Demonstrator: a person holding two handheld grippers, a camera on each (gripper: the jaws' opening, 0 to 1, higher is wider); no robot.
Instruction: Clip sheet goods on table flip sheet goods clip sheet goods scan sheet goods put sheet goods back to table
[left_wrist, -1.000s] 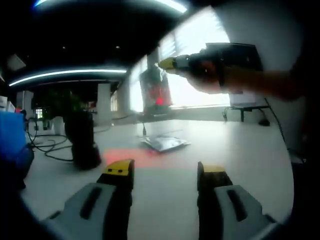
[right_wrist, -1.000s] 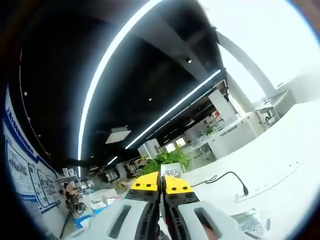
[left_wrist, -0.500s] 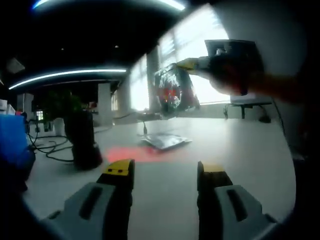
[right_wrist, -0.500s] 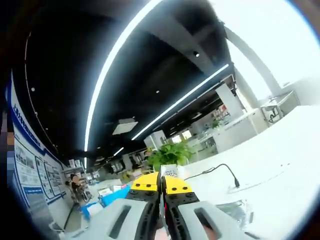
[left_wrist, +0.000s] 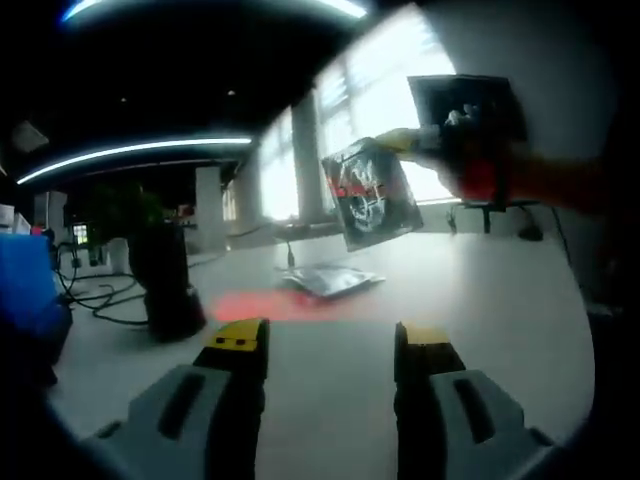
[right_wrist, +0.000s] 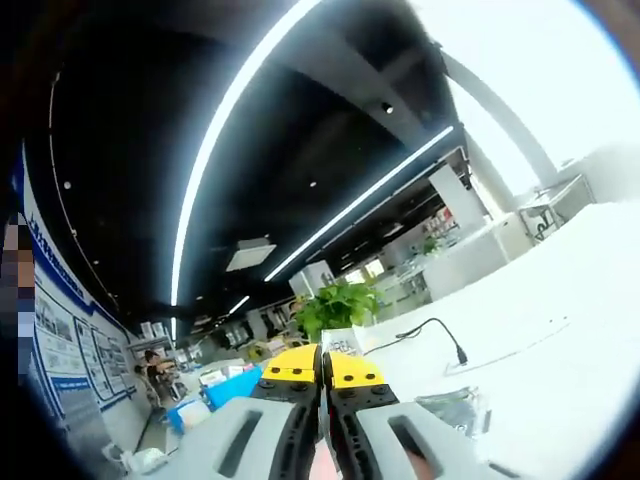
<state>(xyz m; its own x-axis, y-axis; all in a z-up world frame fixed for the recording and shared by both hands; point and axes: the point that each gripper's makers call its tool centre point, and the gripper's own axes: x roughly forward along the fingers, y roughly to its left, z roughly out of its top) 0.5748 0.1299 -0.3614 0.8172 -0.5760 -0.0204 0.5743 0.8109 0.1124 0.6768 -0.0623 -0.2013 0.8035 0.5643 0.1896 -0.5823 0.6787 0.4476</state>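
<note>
In the left gripper view, the packet (left_wrist: 371, 193) held up at upper centre has turned since a second ago: then it showed edge-on with a red glow on it, now its printed face is towards the camera, tilted. The right gripper (left_wrist: 405, 143), reaching in from the upper right, is clenched on the packet's top edge; the hand behind it is blurred. The left gripper (left_wrist: 333, 345) sits low in the frame, released, jaws apart above the white table (left_wrist: 480, 290). A second packet (left_wrist: 330, 281) lies flat mid-frame, a red patch of light (left_wrist: 262, 306) just left of it, beside a dark scanner (left_wrist: 165, 285) whose detail is lost. In the right gripper view the right gripper's (right_wrist: 321, 368) jaws meet, the held packet mostly hidden.
</note>
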